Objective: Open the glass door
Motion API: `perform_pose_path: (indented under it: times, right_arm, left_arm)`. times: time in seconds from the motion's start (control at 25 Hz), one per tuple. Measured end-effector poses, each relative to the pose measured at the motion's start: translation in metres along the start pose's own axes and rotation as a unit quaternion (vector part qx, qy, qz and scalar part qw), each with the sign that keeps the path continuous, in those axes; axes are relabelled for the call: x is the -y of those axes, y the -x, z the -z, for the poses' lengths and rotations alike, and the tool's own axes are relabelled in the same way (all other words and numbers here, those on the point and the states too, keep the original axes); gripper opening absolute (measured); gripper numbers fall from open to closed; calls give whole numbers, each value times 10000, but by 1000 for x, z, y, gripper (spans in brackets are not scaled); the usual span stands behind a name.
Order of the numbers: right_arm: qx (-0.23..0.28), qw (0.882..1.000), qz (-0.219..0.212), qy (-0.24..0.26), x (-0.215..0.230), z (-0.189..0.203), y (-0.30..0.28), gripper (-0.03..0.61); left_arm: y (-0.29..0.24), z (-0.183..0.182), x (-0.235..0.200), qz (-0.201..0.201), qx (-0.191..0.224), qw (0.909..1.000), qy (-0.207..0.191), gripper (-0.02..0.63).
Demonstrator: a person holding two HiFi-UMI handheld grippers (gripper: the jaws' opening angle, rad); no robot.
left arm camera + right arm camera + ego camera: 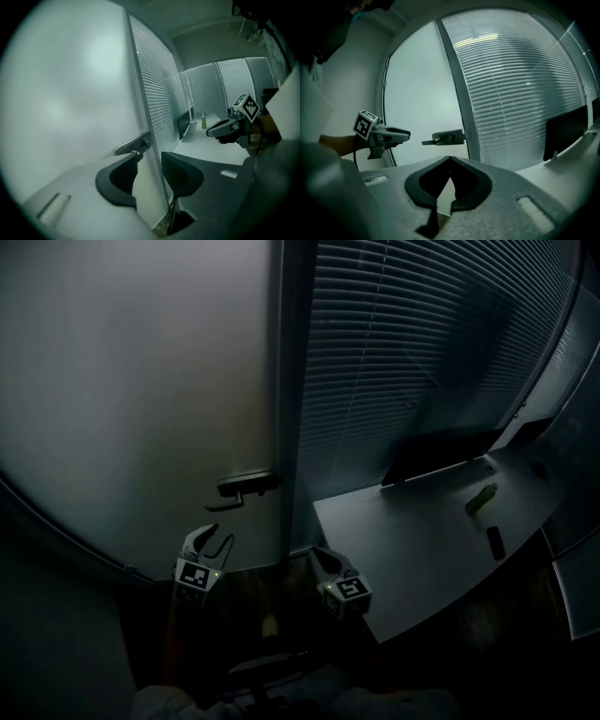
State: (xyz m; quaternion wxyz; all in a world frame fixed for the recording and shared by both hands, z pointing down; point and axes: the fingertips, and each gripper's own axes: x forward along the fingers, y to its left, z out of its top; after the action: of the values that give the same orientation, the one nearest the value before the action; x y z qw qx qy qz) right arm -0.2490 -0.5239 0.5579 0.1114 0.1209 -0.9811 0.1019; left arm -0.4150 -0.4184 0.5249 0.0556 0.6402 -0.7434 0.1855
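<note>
The frosted glass door (131,381) fills the left of the head view, next to a dark frame post (289,381). Its lever handle (246,486) sticks out level towards the left. My left gripper (216,538) stands open just below and left of the handle, apart from it. In the left gripper view the handle (133,144) lies just beyond the left jaw of that gripper (150,157), and nothing is between the jaws. My right gripper (321,554) hangs lower to the right, by the post. Its jaws (450,158) are shut and empty, pointing at the handle (445,138).
A glass wall with closed blinds (422,343) runs right of the post. A pale desk (412,540) stands close on the right, bearing a dark monitor (441,454), a green bottle (482,499) and a small dark object (495,541). Dark floor lies below.
</note>
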Motion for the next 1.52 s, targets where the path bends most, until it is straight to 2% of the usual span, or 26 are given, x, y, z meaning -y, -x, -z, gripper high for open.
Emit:
perform_pose_path:
  times: [0.16,0.28,0.56,0.68,1.0,1.24,1.52]
  right_arm:
    - [-68,9999,56,-117,6,8,-1,2]
    - [-104,9998,107,-156,11,11,-2,2]
    - [-181,9993,267,-214,23,18,-3,2]
    - [-238,9987,348,-298,27,22,-5,2]
    - [-340,9978,474,-316,33,31,-7,2]
    - [-346,9971,582,-341,36,32,-7,2]
    - [-252,9963,687,-450,43,43,-10,2]
  left_arm:
    - [-19,3,-13,-39,-189,9982,-572,173]
    - [-34,12,-16,53,-375,9956,-857,186]
    - [-59,31,-33,-174,-750,9833,-1651,216]
    - [-67,38,-43,-294,-931,9737,-2057,216]
    - [-82,51,-57,-247,-1362,9447,-2974,216]
    - [-93,60,-57,-148,-1573,9307,-3300,216]
    - [-105,72,-55,42,-1856,9067,-3786,199]
